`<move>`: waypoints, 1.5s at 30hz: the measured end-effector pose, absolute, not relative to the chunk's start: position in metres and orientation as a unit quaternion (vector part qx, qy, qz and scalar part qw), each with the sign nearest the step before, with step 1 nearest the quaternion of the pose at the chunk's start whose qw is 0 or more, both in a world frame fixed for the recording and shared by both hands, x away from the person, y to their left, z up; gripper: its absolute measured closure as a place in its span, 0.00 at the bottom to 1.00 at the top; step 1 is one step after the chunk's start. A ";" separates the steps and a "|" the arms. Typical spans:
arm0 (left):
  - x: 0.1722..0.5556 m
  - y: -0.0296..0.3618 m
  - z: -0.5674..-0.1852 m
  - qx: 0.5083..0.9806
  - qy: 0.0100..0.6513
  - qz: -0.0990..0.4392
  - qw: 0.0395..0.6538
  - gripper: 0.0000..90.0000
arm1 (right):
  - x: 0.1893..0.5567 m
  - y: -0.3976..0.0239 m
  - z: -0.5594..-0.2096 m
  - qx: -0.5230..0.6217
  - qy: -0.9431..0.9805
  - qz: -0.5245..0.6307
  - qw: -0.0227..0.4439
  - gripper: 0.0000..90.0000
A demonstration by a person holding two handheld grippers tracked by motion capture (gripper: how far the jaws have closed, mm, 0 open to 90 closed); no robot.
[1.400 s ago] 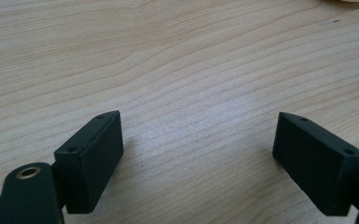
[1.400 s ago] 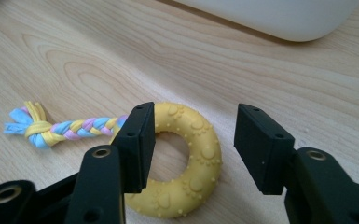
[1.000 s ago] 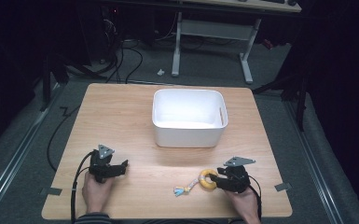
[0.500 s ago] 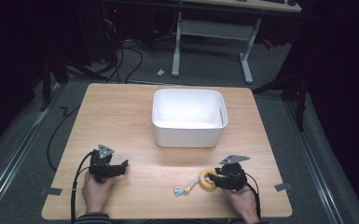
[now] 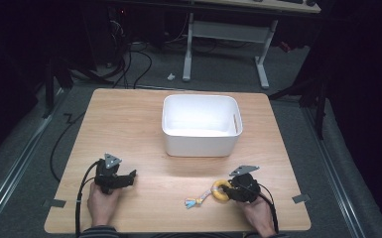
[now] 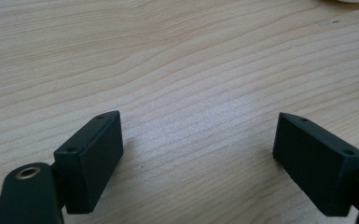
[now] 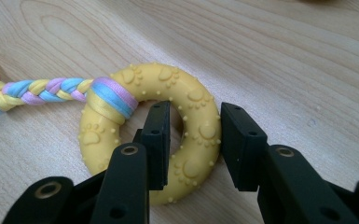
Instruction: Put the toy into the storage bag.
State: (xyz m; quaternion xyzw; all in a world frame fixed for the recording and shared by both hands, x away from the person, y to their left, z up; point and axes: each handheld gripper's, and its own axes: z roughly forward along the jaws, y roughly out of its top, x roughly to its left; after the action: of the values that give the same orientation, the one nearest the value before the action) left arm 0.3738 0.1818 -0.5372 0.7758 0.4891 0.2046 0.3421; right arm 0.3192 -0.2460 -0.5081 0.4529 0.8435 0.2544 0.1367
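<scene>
Item one, nearest us: the right gripper (image 5: 229, 189), held low over the front right of the tabletop (image 5: 129, 124) by the right hand (image 5: 258, 215), pointing left across the wood. Its jaws have just been closing and now clamp one side of the ring, one jaw inside the hole and the other against the outer edge.

Item two: the yellow ring toy (image 7: 144, 140), lying flat near the front edge, right of centre. We note raised paw prints and small dots over the rubbery ring. A braided cord (image 7: 32, 91) of yellow, blue and lilac strands is looped round the ring and trails away from the gripper, so the toy's long axis runs left to right along the front edge, ring end to the right, cord end to the left.

Item three: the left gripper (image 5: 129, 177), in the left hand (image 5: 101, 203) at the front left, well apart from the toy, pointing right, its jaws wide over bare wood.

Item four, farther back: a white bin (image 5: 201, 141), open-topped, at the middle of the tabletop.
</scene>
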 end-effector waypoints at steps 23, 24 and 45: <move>0.373 0.182 -0.537 0.778 0.485 0.204 0.343 0.18 | 0.318 -0.257 -0.501 0.456 0.827 0.302 0.132 0.74; 0.373 0.182 -0.537 0.778 0.485 0.203 0.343 0.18 | 0.318 -0.258 -0.498 0.453 0.827 0.302 0.139 0.74; 0.373 0.181 -0.537 0.779 0.484 0.203 0.343 0.18 | 0.317 -0.267 -0.472 0.449 0.813 0.345 0.139 0.75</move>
State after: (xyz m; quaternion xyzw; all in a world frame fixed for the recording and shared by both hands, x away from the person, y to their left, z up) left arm 0.3730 0.1813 -0.5371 0.7790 0.4840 0.2035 0.3427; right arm 0.3172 -0.2670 -0.4718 0.4490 0.8127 0.3445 0.1387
